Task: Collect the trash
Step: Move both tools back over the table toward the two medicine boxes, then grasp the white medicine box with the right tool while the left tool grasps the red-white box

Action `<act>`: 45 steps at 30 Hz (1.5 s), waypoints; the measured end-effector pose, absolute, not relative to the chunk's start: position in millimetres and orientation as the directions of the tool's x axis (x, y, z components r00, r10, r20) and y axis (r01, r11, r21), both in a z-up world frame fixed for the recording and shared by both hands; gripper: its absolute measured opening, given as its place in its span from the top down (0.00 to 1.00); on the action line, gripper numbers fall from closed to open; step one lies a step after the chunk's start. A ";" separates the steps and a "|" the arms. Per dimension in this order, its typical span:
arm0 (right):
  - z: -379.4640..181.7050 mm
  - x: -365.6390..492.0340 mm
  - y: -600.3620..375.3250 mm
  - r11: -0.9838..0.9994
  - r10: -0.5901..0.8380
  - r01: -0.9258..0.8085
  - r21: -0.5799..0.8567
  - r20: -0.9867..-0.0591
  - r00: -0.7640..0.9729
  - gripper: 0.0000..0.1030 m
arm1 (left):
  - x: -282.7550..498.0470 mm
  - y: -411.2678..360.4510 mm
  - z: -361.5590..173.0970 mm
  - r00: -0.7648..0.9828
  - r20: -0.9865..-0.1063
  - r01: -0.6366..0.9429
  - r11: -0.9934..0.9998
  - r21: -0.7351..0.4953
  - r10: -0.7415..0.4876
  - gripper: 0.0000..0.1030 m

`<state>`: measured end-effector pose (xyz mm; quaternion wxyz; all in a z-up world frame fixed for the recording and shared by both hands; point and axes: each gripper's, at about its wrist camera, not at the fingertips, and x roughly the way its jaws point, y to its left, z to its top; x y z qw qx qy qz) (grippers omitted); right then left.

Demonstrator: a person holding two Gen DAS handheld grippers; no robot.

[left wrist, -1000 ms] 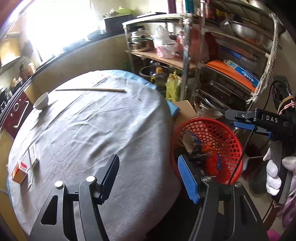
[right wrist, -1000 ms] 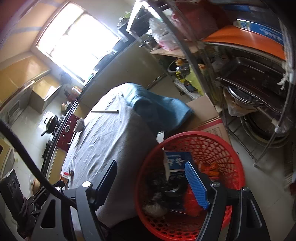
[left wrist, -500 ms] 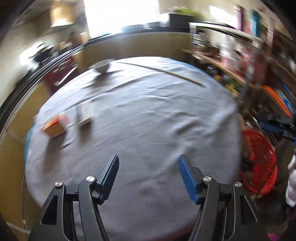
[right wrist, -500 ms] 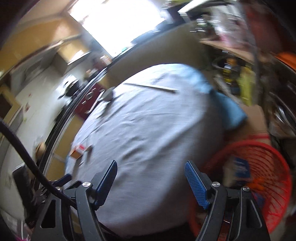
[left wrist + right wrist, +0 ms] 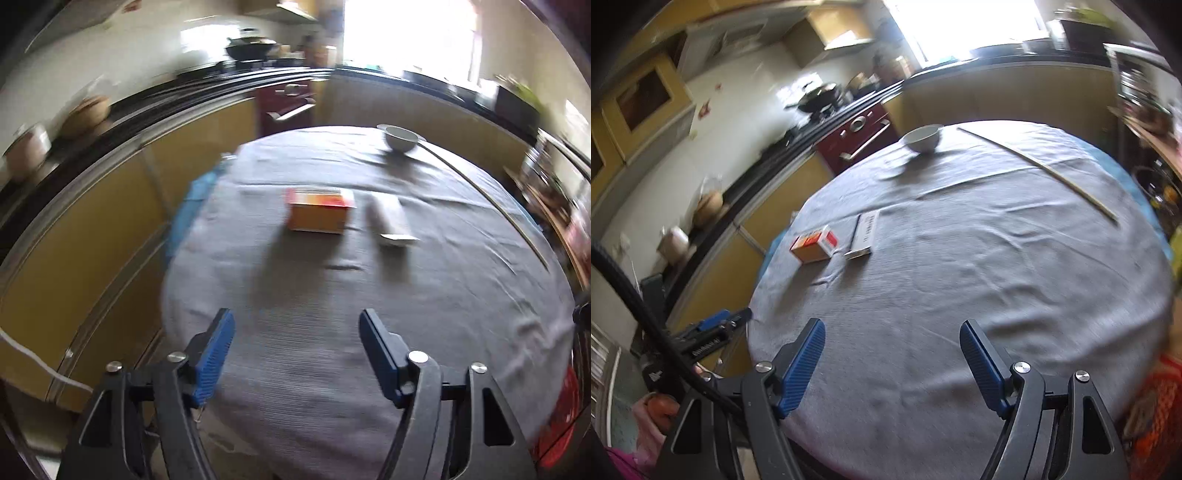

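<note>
An orange and red carton (image 5: pixel 320 213) lies on the grey-clothed round table (image 5: pixel 369 295), with a flat white box (image 5: pixel 389 221) just right of it. Both also show in the right wrist view: the carton (image 5: pixel 813 244) and the white box (image 5: pixel 863 235). My left gripper (image 5: pixel 295 343) is open and empty over the table's near edge, facing the carton. My right gripper (image 5: pixel 892 354) is open and empty over the near edge. The red basket (image 5: pixel 1156 413) sits low at the right and its rim shows in the left wrist view (image 5: pixel 557 424).
A white bowl (image 5: pixel 922 138) and a long thin stick (image 5: pixel 1041 170) lie at the table's far side. Yellow cabinets and a counter (image 5: pixel 110 155) curve around the left. A metal rack (image 5: pixel 1145 110) stands at the right. The left gripper's body (image 5: pixel 709 338) shows at lower left.
Both grippers have swung left from the red basket to face the table. The carton and white box are now central and closer in the left wrist view.
</note>
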<state>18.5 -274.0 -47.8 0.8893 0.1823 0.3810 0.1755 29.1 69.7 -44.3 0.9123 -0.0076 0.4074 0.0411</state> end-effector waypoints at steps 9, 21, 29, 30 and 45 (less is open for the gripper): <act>-57.6 118.7 -204.9 0.864 0.488 -0.213 0.455 -0.659 0.572 0.24 | 51.6 112.2 -53.2 0.637 -0.764 -0.167 0.986 -0.005 0.104 0.27; -101.3 247.8 -122.3 0.903 0.427 -0.193 0.384 -0.751 0.503 0.24 | 101.3 142.3 -38.2 0.658 -0.740 -0.158 0.986 0.045 0.139 0.26; -122.8 276.1 -91.3 0.944 0.330 -0.188 0.272 -0.807 0.489 0.26 | 149.3 145.1 -34.6 0.688 -0.724 0.004 0.998 0.061 0.041 0.25; -123.4 275.9 -88.7 0.946 0.323 -0.197 0.258 -0.809 0.492 0.29 | 156.3 143.9 -35.5 0.687 -0.727 0.039 0.998 0.056 0.014 0.25; -130.9 215.9 -137.2 0.924 0.370 -0.275 0.266 -0.807 0.461 0.53 | 236.2 69.0 -66.5 0.503 -0.817 0.610 0.785 0.107 -0.280 0.24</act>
